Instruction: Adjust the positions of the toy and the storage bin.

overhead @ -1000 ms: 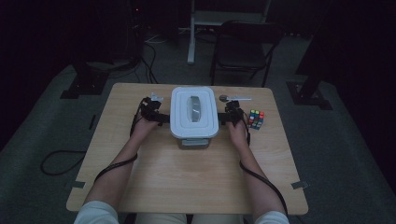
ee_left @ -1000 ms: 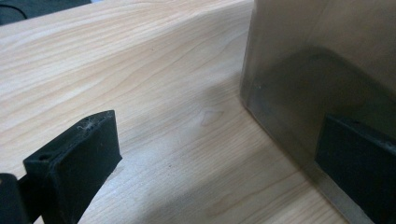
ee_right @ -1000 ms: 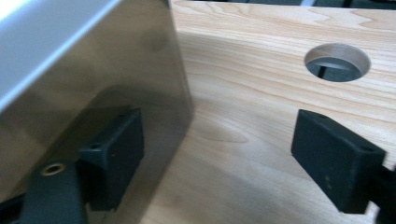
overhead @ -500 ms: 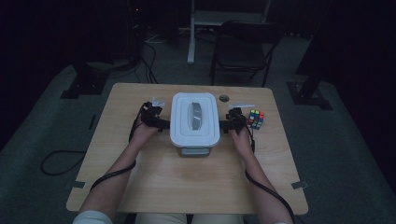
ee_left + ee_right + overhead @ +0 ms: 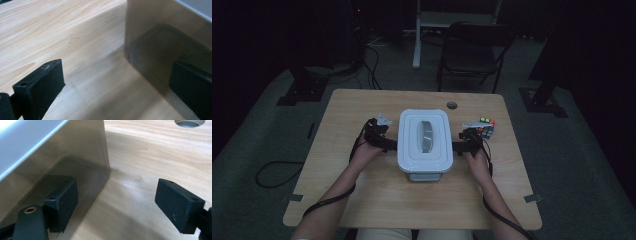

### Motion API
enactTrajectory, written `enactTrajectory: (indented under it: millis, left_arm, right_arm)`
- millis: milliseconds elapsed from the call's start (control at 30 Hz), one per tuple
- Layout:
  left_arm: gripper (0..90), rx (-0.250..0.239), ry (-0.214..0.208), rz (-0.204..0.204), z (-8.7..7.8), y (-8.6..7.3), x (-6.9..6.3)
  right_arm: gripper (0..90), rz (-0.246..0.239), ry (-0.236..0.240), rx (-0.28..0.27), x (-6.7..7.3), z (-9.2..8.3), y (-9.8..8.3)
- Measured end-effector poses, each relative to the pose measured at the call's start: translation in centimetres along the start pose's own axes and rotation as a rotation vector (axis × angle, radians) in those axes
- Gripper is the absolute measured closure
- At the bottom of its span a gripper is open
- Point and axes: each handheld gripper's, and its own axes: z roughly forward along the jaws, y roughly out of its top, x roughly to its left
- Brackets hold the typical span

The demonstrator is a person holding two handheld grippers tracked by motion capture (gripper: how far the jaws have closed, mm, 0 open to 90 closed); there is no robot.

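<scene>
A storage box with a white lid (image 5: pixel 424 140) and smoky clear walls (image 5: pixel 155 30) (image 5: pixel 62 145) stands mid-table. My left gripper (image 5: pixel 389 145) is at its left side and my right gripper (image 5: pixel 459 146) at its right side, so the box sits between them. In the left gripper view the left gripper (image 5: pixel 116 68) is open, with its right jaw against the box wall and bare table between the jaws. In the right gripper view the right gripper (image 5: pixel 117 186) is open too, its left jaw against the wall and its right jaw free.
A colour puzzle cube (image 5: pixel 486 126) lies just beyond my right gripper. The wooden table (image 5: pixel 362 200) has a cable hole (image 5: pixel 452 105) (image 5: pixel 190 122) behind the box. A chair (image 5: pixel 472 50) and stand bases sit on the dark floor beyond.
Both hands and the box between them have moved toward the person's edge of the table. The cable hole behind the box is now uncovered.
</scene>
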Motion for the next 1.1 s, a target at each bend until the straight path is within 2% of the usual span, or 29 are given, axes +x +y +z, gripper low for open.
enactTrajectory:
  millis: [167, 433, 600, 900, 1033, 1100]
  left_arm:
    - [0.9, -0.001, -0.007, 0.009, -0.6, -0.5, -0.9]
    - [0.9, 0.006, -0.014, 0.058, -1.9, -1.3, -2.6]
    - [0.8, 0.000, -0.029, 0.055, -2.5, -2.0, -3.1]
    - [0.9, 0.000, -0.024, 0.083, -3.7, -3.1, -4.4]
    - [0.8, -0.006, -0.039, 0.061, -4.0, -3.6, -4.6]
    - [0.8, -0.007, -0.043, 0.063, -4.1, -3.8, -4.8]
  right_arm:
    - [19.6, 0.009, 0.001, -0.003, 0.6, -1.1, -1.3]
    - [19.6, 0.007, 0.012, -0.017, 1.6, -2.8, -3.0]
    - [19.6, -0.001, 0.020, -0.021, 2.3, -3.7, -4.0]
    - [19.6, 0.004, 0.046, -0.024, 3.3, -5.0, -5.5]
    - [19.6, 0.009, 0.057, -0.027, 3.5, -5.3, -6.0]
    - [19.6, 0.010, 0.058, -0.028, 3.6, -5.4, -6.1]
